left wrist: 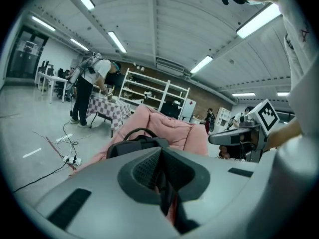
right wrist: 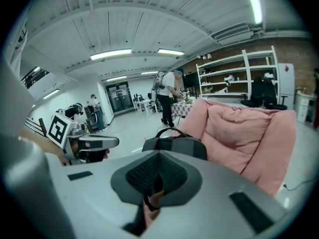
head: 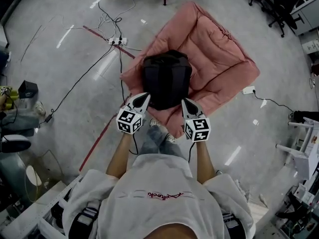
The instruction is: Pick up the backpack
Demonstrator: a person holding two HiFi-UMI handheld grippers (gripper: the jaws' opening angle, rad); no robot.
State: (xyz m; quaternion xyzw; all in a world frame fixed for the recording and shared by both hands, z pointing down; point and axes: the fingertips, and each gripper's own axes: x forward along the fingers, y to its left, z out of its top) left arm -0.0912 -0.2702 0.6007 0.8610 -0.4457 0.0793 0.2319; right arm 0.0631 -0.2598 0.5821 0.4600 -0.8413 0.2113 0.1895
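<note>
A black backpack (head: 167, 78) stands upright on a pink padded cushion (head: 219, 59) on the floor. My left gripper (head: 144, 98) is shut and empty, its tip just short of the backpack's near left corner. On the other side my right gripper (head: 187, 104) is also shut with nothing in it, close to the near right corner. In the left gripper view the backpack (left wrist: 135, 146) with its arched top handle (left wrist: 140, 131) lies straight ahead of the jaws, the right gripper (left wrist: 234, 137) beside it. In the right gripper view the backpack (right wrist: 174, 144) sits ahead, the left gripper (right wrist: 97, 142) at left.
A power strip (head: 118, 41) and cables lie on the grey floor left of the cushion, crossed by a red tape line (head: 105, 131). A white plug (head: 248, 90) lies by the cushion's right edge. Office chairs (head: 271, 4) stand far right. A person (left wrist: 85, 91) works at a checkered table beyond.
</note>
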